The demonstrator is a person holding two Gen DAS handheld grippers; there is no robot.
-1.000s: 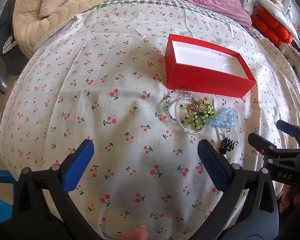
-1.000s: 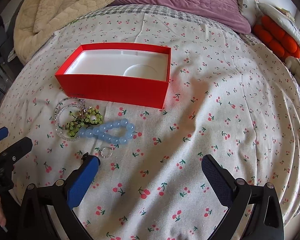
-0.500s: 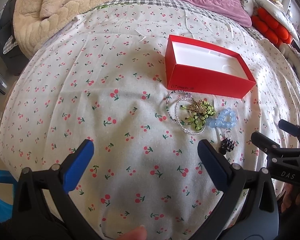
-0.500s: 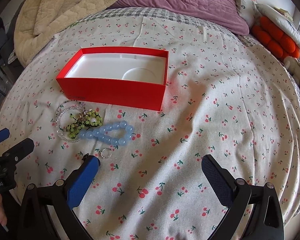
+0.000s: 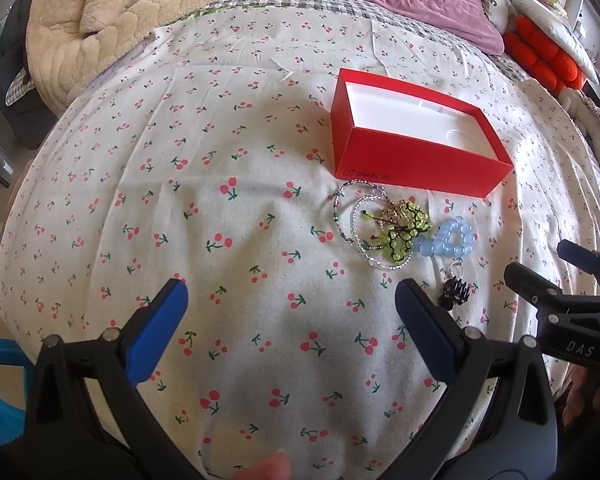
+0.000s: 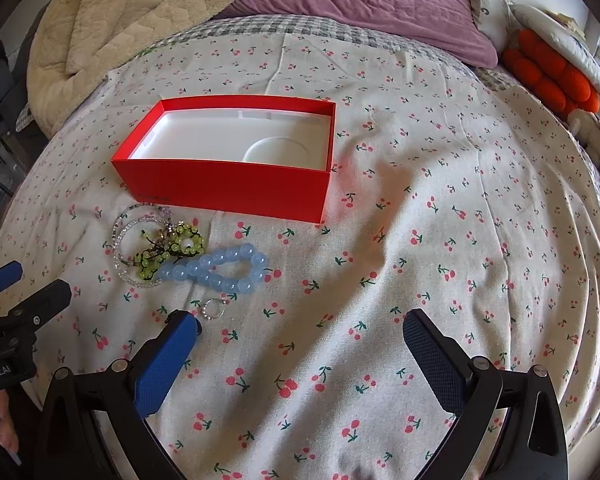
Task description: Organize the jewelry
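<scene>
Item: jewelry heap on the cherry-print bed cover (image 6: 440, 184) — clear bead strands (image 6: 130, 240), green bead piece (image 6: 172, 248), blue bead bracelet (image 6: 224, 268), small ring (image 6: 213, 308), black charm (image 5: 454, 294) — lying just near of the empty red box (image 6: 228, 190); we hold left tongs (image 5: 292, 320) and right tongs (image 6: 300, 344), both wide apart and holding nothing, short of the heap. Risk, in our judgement: the strands overlap and touch, so lifting one may drag its neighbours, and the soft cover may bunch under a fingertip. Legible: "ONEPLUS" on the box's near wall, "DAS" on the right tool, "nRobot.AI" on the left.
</scene>
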